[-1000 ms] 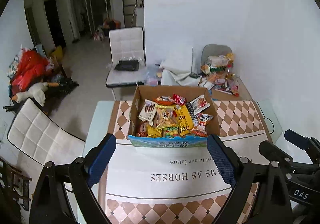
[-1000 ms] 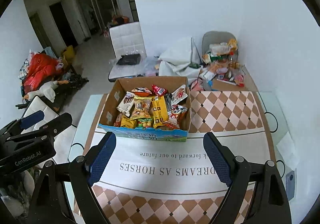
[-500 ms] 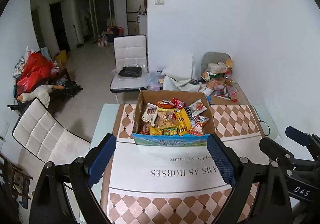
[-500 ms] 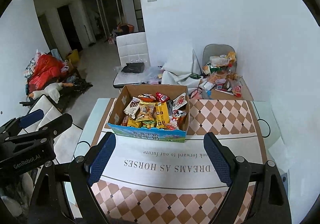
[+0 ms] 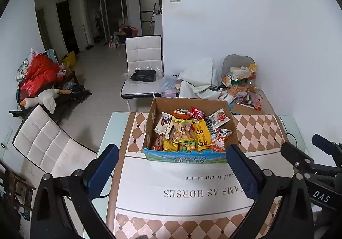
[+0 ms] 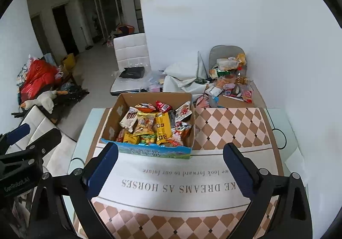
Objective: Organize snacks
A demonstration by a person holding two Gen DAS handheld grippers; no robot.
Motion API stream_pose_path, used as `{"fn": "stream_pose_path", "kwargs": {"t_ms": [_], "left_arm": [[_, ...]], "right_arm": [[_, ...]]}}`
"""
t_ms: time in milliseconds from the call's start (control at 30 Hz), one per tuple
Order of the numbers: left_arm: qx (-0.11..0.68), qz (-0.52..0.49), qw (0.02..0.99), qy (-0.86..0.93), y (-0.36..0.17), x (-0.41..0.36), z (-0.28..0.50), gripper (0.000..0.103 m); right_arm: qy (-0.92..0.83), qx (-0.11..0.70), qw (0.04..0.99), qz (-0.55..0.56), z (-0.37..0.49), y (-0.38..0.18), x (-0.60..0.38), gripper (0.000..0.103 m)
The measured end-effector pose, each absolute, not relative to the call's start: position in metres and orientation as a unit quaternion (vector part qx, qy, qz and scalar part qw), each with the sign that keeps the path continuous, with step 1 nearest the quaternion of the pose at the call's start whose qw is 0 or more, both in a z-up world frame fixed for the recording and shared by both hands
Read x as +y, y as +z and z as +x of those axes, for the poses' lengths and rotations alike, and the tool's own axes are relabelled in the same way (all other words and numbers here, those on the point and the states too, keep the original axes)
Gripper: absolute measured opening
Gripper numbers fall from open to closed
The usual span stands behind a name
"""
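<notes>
Box [image 5: 188,155] of snacks [image 5: 188,130] sits mid-table [image 5: 267,132]; lower packets buried, labels unreadable. Left gripper [image 5: 171,170] and right gripper [image 6: 168,169] (jaws opening wide) hold nothing, short of box.

Both wrist views look steeply down and forward over the table [image 5: 267,130], sharing the snack box [image 5: 188,156], well apart.

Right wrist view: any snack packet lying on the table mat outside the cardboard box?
No: the snack packets all sit inside the cardboard box; the mat is bare.
</notes>
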State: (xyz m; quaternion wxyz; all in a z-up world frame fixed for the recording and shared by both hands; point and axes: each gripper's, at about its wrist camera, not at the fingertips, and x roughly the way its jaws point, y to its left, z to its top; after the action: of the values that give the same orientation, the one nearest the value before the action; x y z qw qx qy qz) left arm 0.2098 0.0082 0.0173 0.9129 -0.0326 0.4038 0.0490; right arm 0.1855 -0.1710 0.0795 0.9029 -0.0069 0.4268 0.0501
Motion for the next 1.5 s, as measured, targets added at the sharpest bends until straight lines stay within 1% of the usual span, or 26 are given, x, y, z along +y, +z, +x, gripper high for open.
{"fn": "stream_pose_path", "kwargs": {"t_ms": [300, 633, 1500], "left_arm": [[0.406, -0.027, 0.912, 0.053, 0.003, 0.013, 0.233, 0.103], [0.413, -0.027, 0.909, 0.054, -0.007, 0.018, 0.244, 0.103], [0.420, -0.022, 0.906, 0.049, -0.016, 0.023, 0.246, 0.103]], "right_arm": [[0.031, 0.424, 0.905, -0.008, 0.221, 0.065, -0.165, 0.101], [0.020, 0.432, 0.901, -0.006, 0.241, 0.047, -0.161, 0.101], [0.017, 0.438, 0.899, -0.010, 0.240, 0.038, -0.156, 0.101]]}}
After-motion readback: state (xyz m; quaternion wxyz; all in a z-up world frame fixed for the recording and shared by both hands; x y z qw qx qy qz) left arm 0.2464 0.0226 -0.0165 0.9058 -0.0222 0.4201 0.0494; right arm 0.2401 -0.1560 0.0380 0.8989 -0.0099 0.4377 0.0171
